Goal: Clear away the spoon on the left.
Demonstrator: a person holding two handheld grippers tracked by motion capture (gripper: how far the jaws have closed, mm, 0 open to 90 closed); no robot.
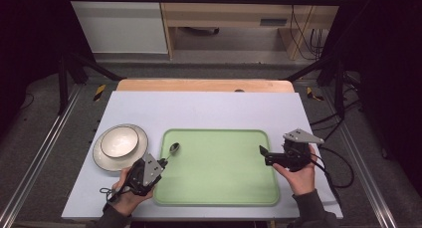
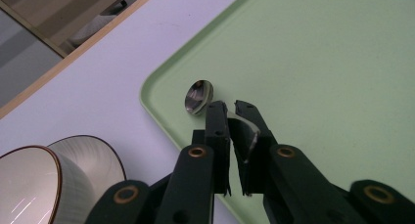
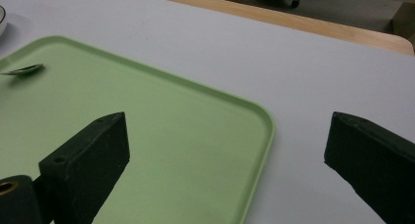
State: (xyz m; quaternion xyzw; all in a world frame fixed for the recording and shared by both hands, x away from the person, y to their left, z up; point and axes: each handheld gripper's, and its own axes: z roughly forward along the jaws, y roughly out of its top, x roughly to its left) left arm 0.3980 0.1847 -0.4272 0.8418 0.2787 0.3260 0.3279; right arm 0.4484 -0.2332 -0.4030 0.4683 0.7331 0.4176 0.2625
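Green tray point(image 1: 219, 173) sits in the middle of a pale lilac table cover point(image 1: 209, 108), and a metal spoon point(image 1: 173, 148) has its bowl just inside the tray's near-left corner. The left gripper point(image 1: 161, 163) comes in low from the person's left hand point(image 1: 124, 193), angled up and to the right toward that corner. In the left gripper view its jaws sit close together with the spoon's handle point(image 2: 247, 136) running between them; there's a small gap on one side, so the pinch looks loose, and I can't tell if the pads are really pressing.

The right gripper point(image 1: 262, 152) is held level over the tray's right edge by the right hand point(image 1: 298, 175), pointing left across the tray. Its jaws are spread wide, nothing between them, just bare tray and table cover underneath.

To the left of the tray there's a white bowl point(image 1: 119, 141) sitting on a plate point(image 1: 102, 161), just beside the left gripper. The middle of the tray is bare between the two grippers.
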